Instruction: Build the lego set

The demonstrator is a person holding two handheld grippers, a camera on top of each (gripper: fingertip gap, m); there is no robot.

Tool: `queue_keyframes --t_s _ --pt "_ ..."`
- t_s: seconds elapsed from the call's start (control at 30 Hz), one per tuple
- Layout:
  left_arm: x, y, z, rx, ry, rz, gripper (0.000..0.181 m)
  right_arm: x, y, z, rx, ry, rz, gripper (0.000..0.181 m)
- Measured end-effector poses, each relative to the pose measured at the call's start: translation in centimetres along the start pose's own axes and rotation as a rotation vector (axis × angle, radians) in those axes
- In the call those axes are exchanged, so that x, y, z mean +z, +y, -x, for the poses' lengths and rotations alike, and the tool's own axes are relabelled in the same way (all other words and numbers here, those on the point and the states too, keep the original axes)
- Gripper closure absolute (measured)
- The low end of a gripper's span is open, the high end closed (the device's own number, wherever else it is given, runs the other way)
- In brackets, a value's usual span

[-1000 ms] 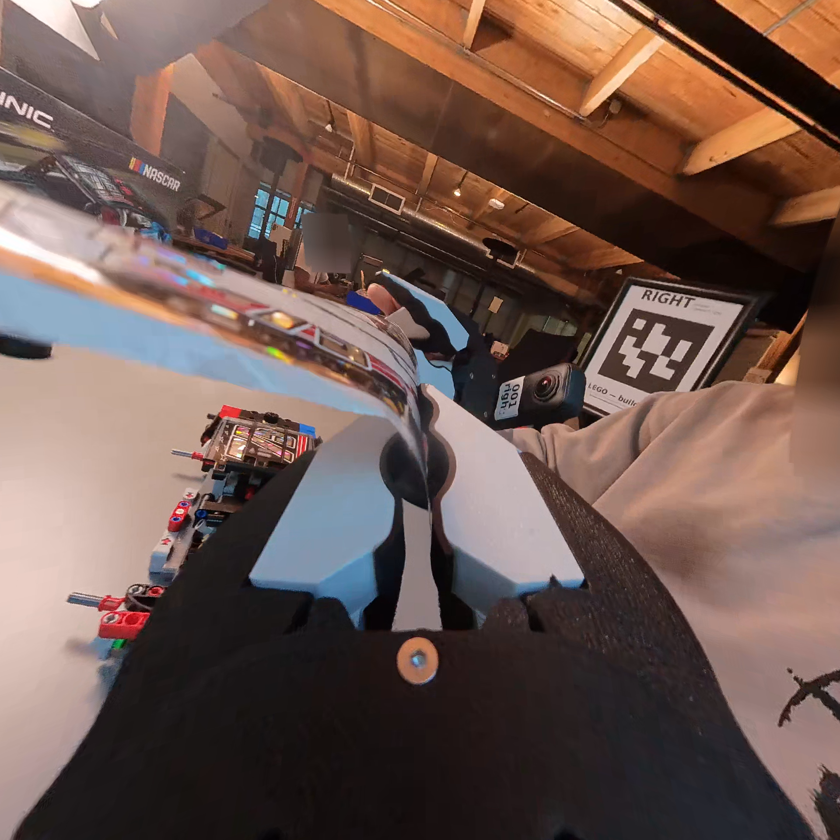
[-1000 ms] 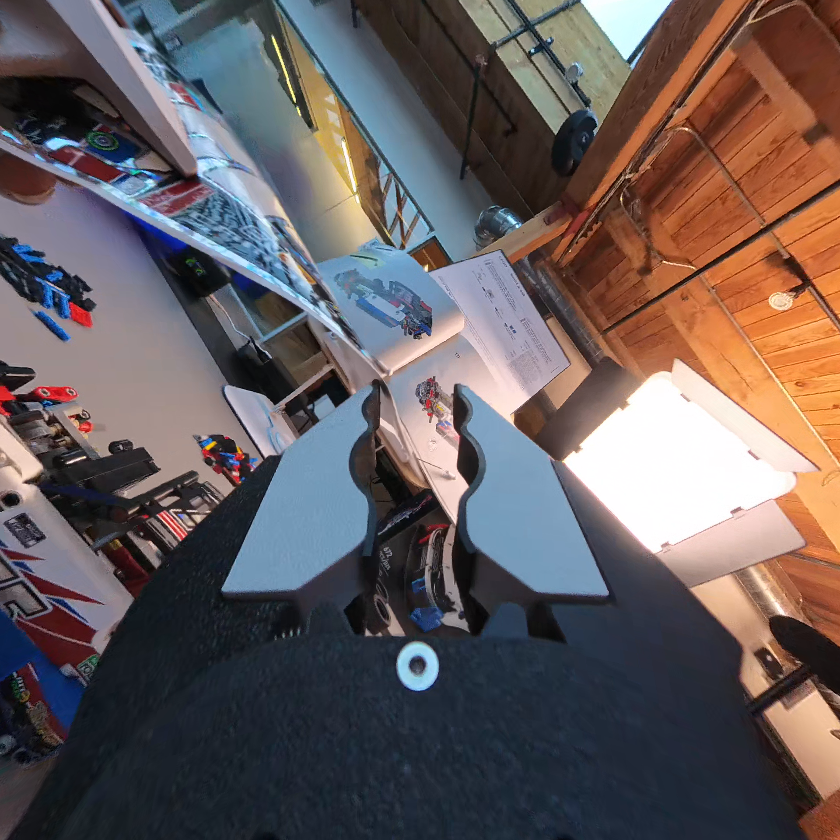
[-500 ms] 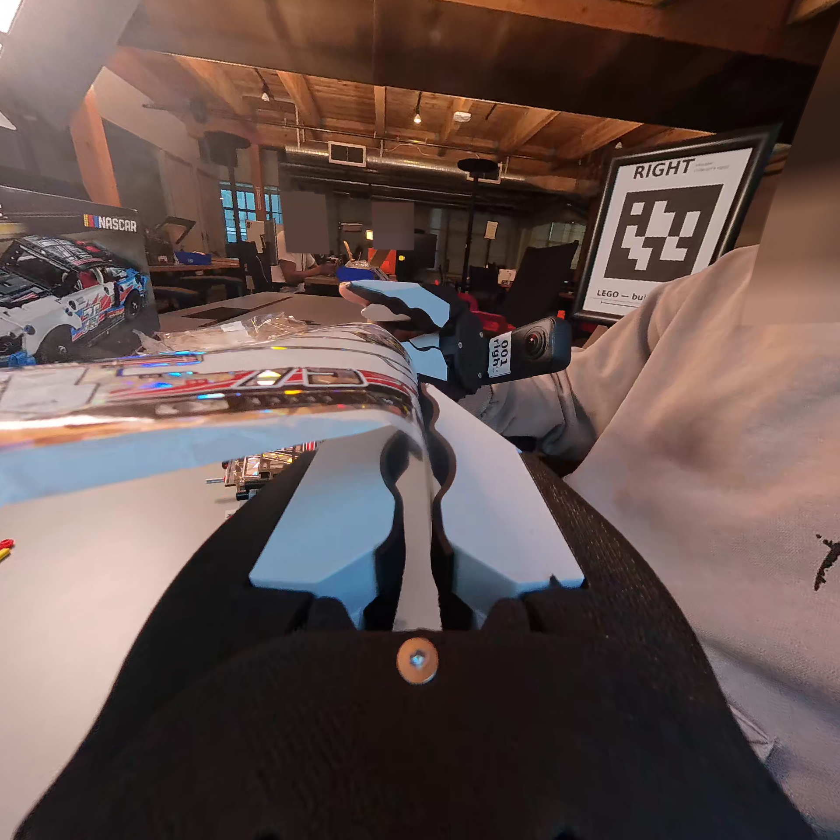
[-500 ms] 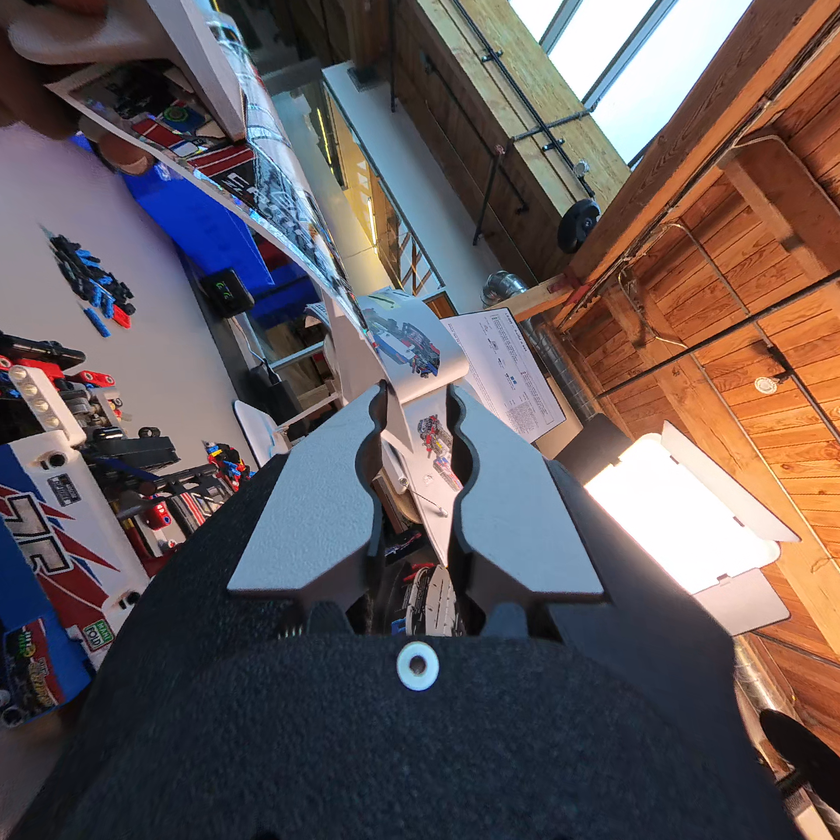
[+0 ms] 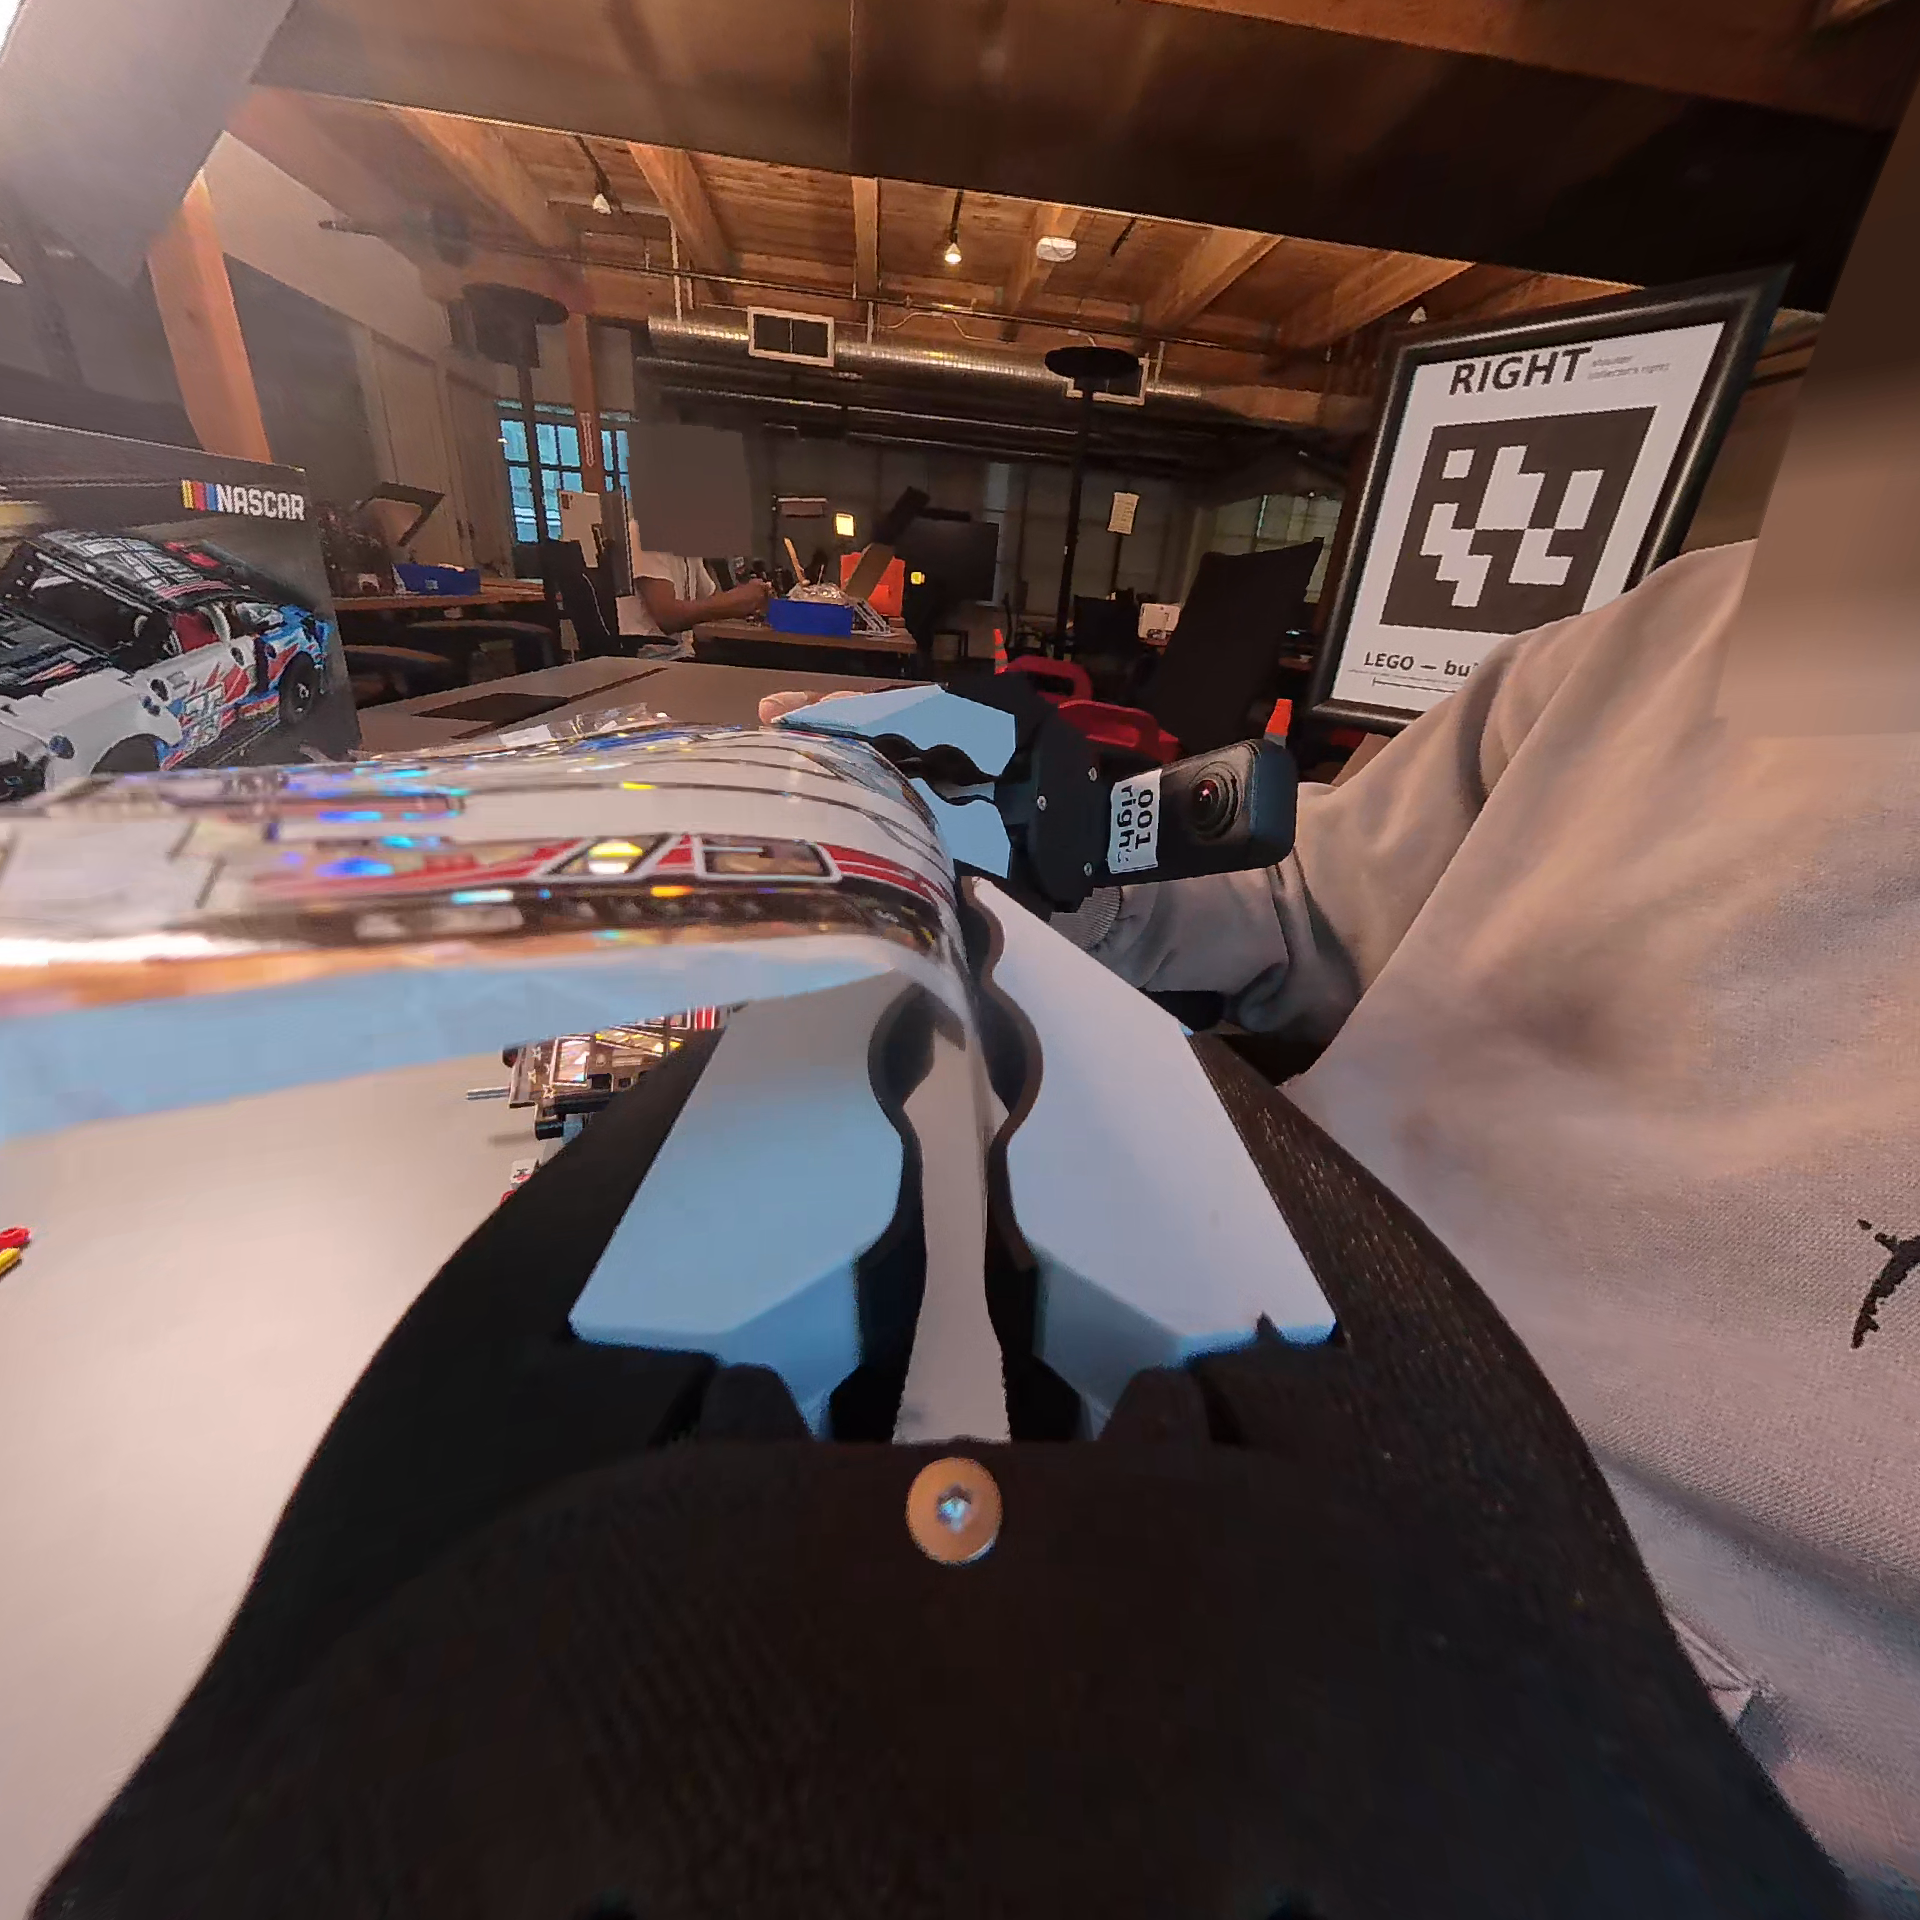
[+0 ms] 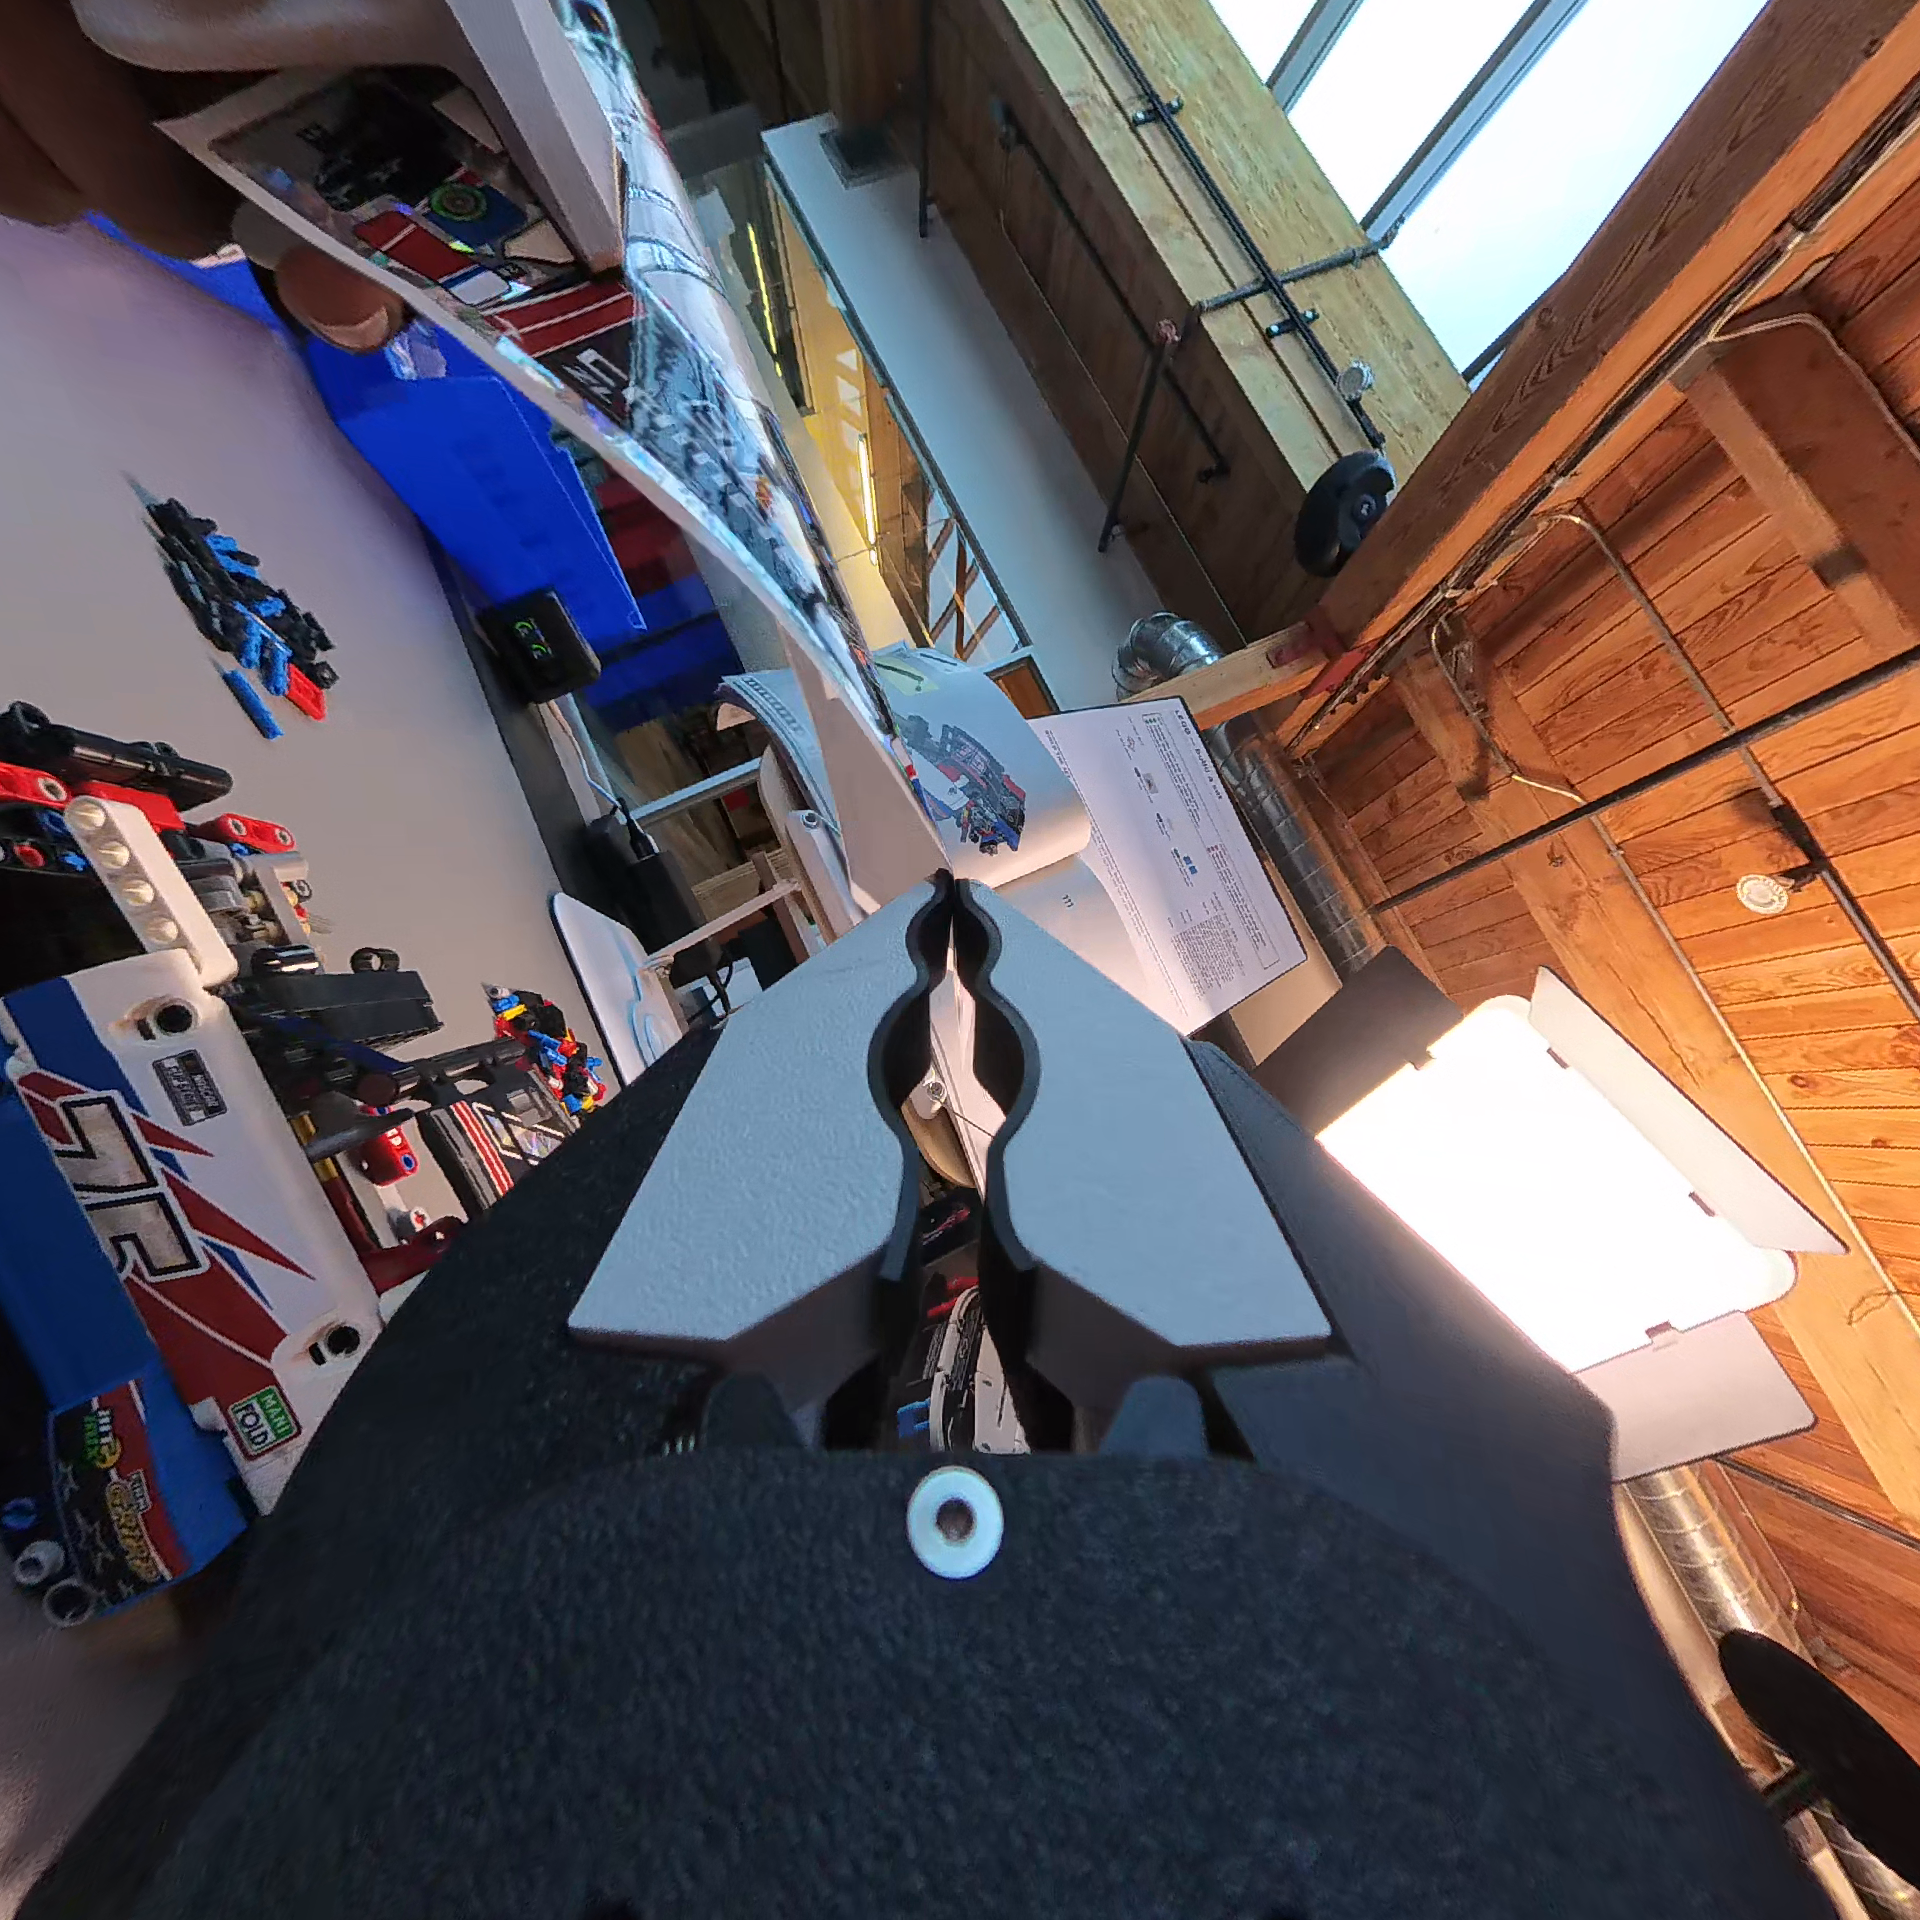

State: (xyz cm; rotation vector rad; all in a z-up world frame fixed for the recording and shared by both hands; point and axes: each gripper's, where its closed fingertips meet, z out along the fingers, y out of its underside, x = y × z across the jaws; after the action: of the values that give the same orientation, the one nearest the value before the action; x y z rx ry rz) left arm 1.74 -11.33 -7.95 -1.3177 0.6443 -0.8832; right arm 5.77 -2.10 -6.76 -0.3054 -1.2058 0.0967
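The left gripper (image 5: 971, 940) is clamped on one edge of the glossy sticker sheet (image 5: 468, 883), which arches away to the left above the table (image 5: 208, 1351). The right gripper (image 6: 951, 894) has its fingers pressed together at the tips on the sheet's opposite edge (image 6: 727, 582); whether a sticker is caught cannot be told. The sheet's long axis spans between both grippers. The partly built car (image 6: 197, 1174) sits on the table below, nearer the right gripper.

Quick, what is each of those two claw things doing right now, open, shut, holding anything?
Left gripper: shut on the shiny sticker sheet.
Right gripper: shut on the sticker sheet's other edge.
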Motion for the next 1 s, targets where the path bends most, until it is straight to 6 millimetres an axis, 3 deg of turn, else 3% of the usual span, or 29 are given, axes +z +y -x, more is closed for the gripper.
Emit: queue_keyframes --t_s 0.57,1.0 --pt "0.0 -0.5 0.2 -0.065 -0.001 -0.040 0.181 0.2 0.8 0.7 0.010 -0.025 0.026 0.181" --pt "0.2 0.0 -0.2 -0.024 0.005 -0.015 0.181 0.0 0.8 -0.1 0.034 0.010 0.018 0.181"
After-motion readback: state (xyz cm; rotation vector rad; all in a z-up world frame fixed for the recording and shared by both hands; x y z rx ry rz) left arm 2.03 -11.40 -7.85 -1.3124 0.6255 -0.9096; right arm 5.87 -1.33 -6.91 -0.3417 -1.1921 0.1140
